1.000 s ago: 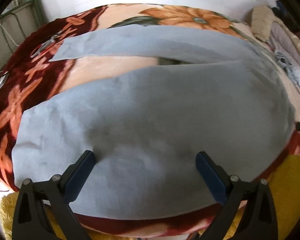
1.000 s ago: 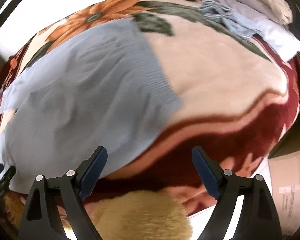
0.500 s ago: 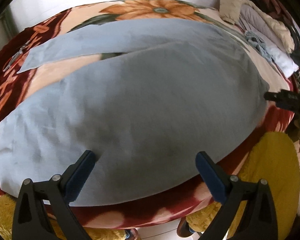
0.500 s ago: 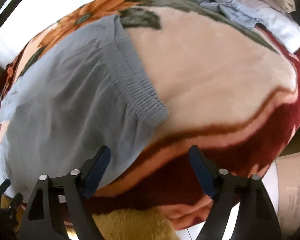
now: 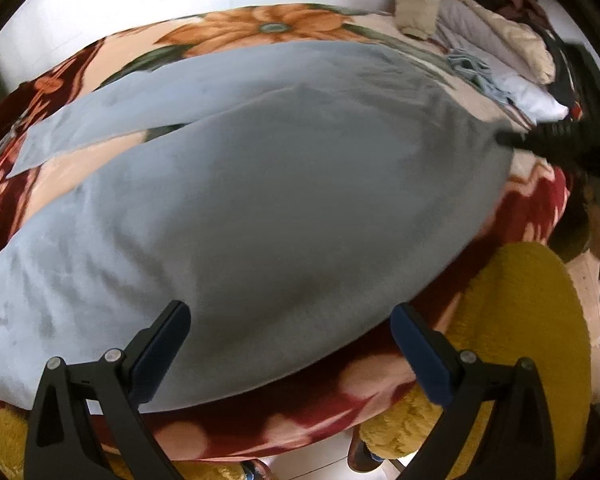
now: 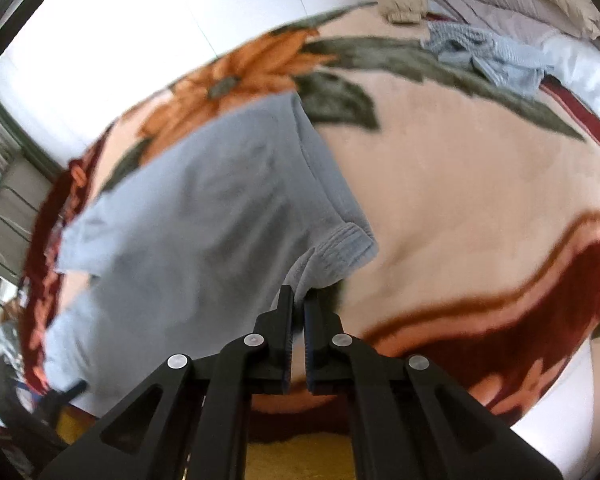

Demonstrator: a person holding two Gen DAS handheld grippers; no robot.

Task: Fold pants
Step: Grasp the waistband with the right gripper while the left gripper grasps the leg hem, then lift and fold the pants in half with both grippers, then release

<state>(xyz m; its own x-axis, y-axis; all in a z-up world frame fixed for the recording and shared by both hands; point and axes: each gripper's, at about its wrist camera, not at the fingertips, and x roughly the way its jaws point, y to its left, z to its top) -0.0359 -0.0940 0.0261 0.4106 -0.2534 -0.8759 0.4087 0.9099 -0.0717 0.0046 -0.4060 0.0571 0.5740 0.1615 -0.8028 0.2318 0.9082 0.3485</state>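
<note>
Your right gripper (image 6: 299, 300) has just been closing, and its jaws now stand pinched together on the near corner of the pants (image 6: 188, 216), right at the ribbed waistband (image 6: 346, 246); the cloth bunches up into the tips there. Your left gripper (image 5: 288, 320) is spread wide with nothing between its fingers (image 5: 162, 354), and it hovers above the near edge of the pants (image 5: 260, 200), over the lower stretch of the nearer leg. In that view the right gripper shows as a dark, blurred shape (image 5: 540, 140) at the pants' far right end. The pants are grey-blue and lie flat across a flowered blanket (image 6: 480, 200) on the bed, waist toward your right hand, the two legs running away to the left, the farther leg splayed a little apart from the nearer one. Beyond the waist, at the bed's far corner, lies a heap of other clothes (image 6: 496, 60). Something yellow and fluffy (image 5: 532, 340) sits below the blanket's near edge.
</note>
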